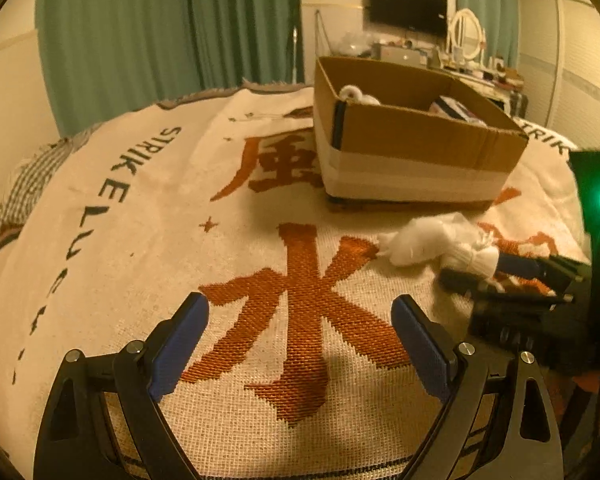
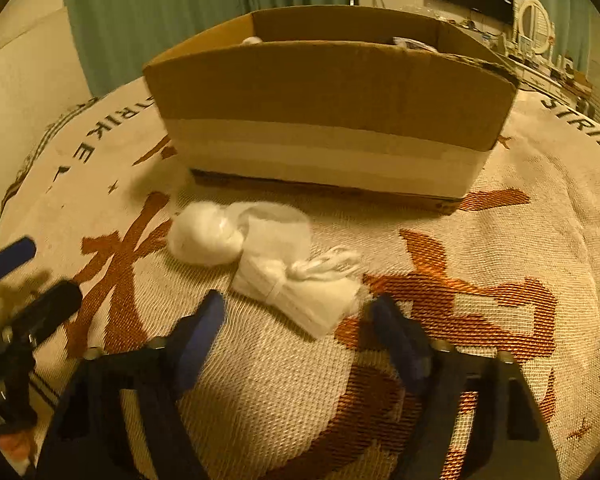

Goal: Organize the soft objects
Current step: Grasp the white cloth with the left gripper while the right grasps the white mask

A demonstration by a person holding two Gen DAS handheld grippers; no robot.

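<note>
On the woven blanket with orange characters and black "STRIKE" lettering sits the white sock bundle, lying just in front of the cardboard box, not touching it. Bundle looks like a balled end plus a flatter folded cuff with loose threads. Right gripper: jaws spread wide, blue pads either side of the cuff end. From the right wrist view the pads sit just beside the fabric; from the left wrist view the right gripper tip overlaps the cuff, so contact is likely, but I can't tell if it's actually touching. Nothing pinched. Left gripper: also spread, empty, over the blanket, well to the side of the sock bundle. Cardboard box is open-topped, white tape band round the lower wall, with a white soft item and something dark-striped already inside. Green curtain behind.
</note>
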